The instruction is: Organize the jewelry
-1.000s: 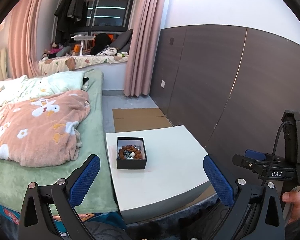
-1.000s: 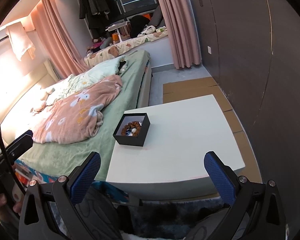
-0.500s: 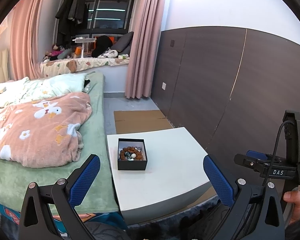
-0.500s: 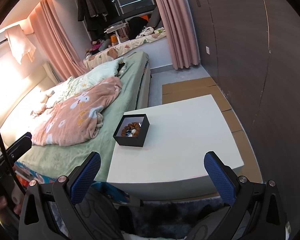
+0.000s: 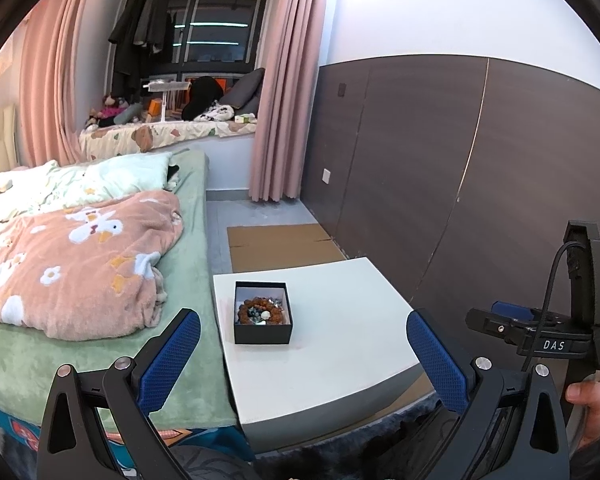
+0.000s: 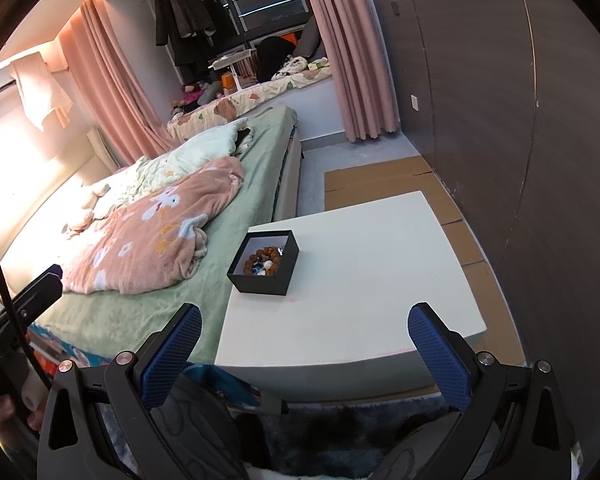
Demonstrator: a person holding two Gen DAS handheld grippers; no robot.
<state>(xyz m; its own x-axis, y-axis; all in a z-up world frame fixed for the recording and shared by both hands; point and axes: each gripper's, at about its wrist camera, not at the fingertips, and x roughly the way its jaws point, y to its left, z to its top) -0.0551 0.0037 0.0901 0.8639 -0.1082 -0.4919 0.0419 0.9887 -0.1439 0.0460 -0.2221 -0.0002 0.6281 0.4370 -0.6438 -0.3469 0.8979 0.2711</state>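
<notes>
Beads in black box [image 5: 262, 313]: individual pieces too small to separate; the box's near wall hides its floor. White table [image 5: 340, 344]: near edge partly behind left gripper [image 5: 304, 354]. Bed [image 6: 140, 300]: cut off at frame edge.

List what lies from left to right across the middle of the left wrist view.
Pink blanket → green bed sheet → black jewelry box with a beaded bracelet → bare white table top → dark wall panels.
</notes>
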